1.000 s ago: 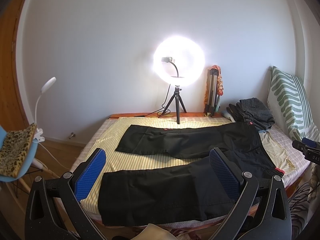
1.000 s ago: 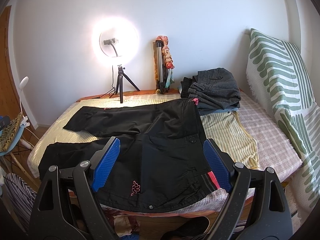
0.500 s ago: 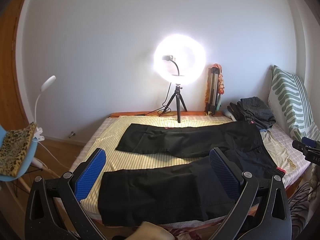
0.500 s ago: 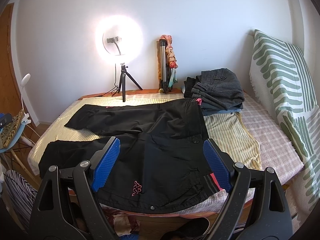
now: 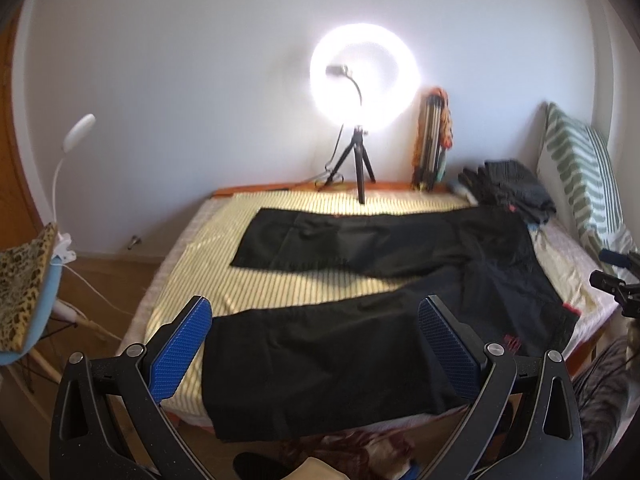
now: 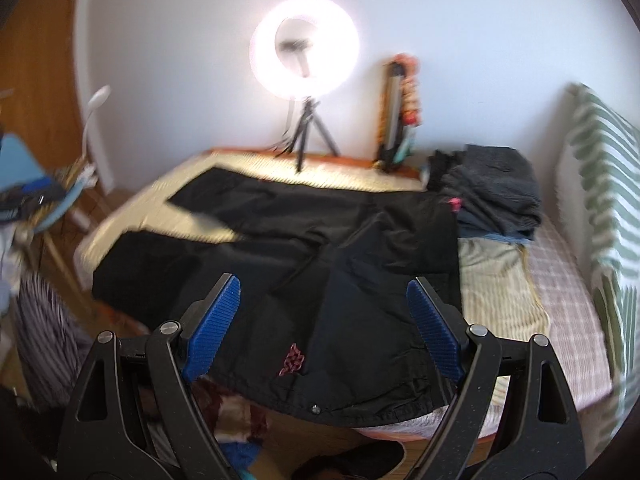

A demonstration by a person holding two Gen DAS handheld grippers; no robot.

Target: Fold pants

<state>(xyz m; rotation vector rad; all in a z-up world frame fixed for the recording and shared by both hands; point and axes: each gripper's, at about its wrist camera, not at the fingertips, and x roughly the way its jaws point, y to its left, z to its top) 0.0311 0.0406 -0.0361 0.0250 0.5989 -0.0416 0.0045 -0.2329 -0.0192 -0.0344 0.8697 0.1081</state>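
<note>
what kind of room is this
Most likely a bedroom: the black pants lie spread on a bed, with a pillow at its head and a ring light by the wall.

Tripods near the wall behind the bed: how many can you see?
2. One small black tripod stands open under the ring light. One folded tripod leans on the wall, right of it. Others may be hidden.
</note>
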